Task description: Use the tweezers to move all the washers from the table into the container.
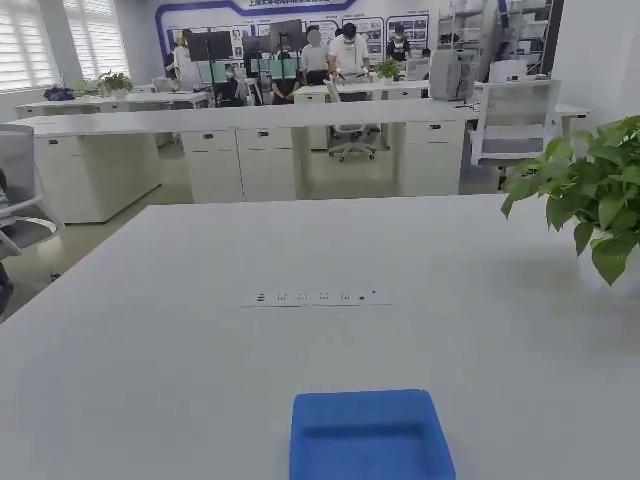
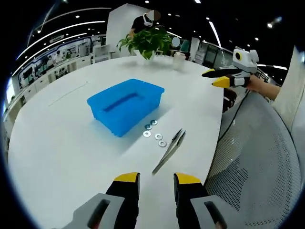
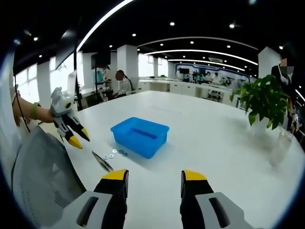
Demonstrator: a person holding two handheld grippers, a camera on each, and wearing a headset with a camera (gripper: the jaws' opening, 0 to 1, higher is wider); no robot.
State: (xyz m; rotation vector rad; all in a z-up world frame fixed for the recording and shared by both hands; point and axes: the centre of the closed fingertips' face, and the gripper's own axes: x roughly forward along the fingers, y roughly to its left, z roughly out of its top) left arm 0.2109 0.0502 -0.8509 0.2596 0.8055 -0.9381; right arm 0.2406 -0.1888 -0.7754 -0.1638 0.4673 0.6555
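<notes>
The left claw [image 2: 156, 179] is spread and empty, held over the near part of the worktop [image 2: 57, 143]. Just ahead of it lie the tweezers [image 2: 169, 151]. A few washers [image 2: 153, 131] are scattered on the worktop between the tweezers and the blue container [image 2: 126, 105]. The right claw [image 3: 155, 175] is also spread and empty, held well apart. A plant [image 2: 145, 43] stands at the far edge.

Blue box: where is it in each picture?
Head view: blue box at the bottom middle, cut off.
Left gripper view: blue box left of middle.
Right gripper view: blue box just left of middle.
Shared landmark: the leafy plant.
</notes>
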